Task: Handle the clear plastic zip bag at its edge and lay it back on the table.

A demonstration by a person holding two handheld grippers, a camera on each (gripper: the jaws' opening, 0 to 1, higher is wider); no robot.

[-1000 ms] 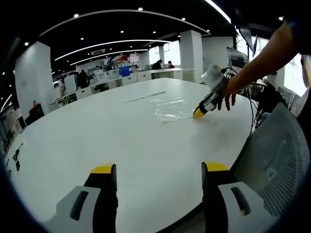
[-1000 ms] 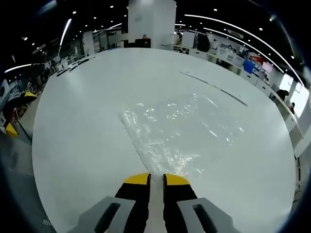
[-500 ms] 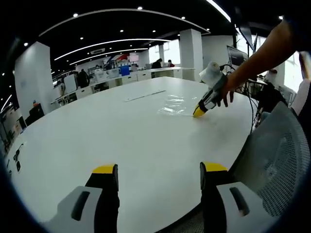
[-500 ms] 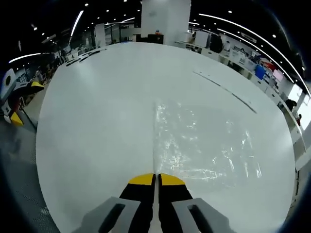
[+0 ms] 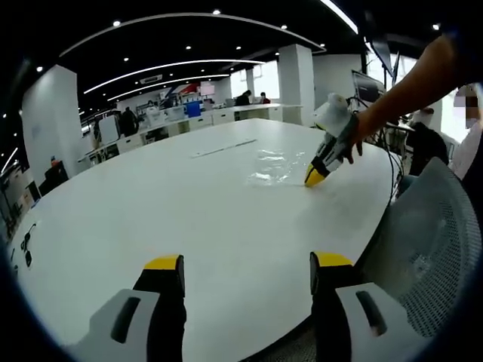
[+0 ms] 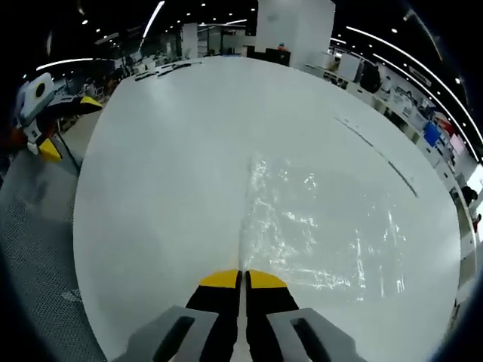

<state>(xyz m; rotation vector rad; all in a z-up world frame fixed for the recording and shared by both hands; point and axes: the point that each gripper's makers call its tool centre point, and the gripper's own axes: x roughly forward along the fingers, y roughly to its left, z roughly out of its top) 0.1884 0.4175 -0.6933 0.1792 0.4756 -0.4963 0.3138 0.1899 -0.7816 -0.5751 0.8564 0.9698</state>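
clear plastic, the zip bag [image 6: 324, 230] lies spread across the white round table [image 6: 166, 151] in the right gripper view, running from the claw tips out toward 1 o'clock, its surface wrinkled and catching the ceiling lights. our right gripper [image 6: 242, 277] has its yellow-tipped jaws pressed together on the bag's near edge, which rises as a thin pale line straight up from the tips toward 12 o'clock. most of the bag rests flat on the tabletop; whether the pinched edge is lifted off the surface we cannot tell.

in the left gripper view, our left gripper [image 5: 247, 273] sits low over the near rim of the same table [image 5: 151, 204], its two black jaws with yellow caps spread wide apart and holding nothing. at about 1 o'clock in that view we see the right gripper [image 5: 314, 174] tilted down with its yellow tip at the bag [image 5: 273, 164], held by a hand [image 5: 353, 136] on a bare arm reaching in from the right. a grey mesh chair back [image 5: 426, 241] stands at 4 o'clock beside the table edge. beyond the table are office desks [image 5: 196, 117] and white pillars [image 5: 298, 83] under strip lights.
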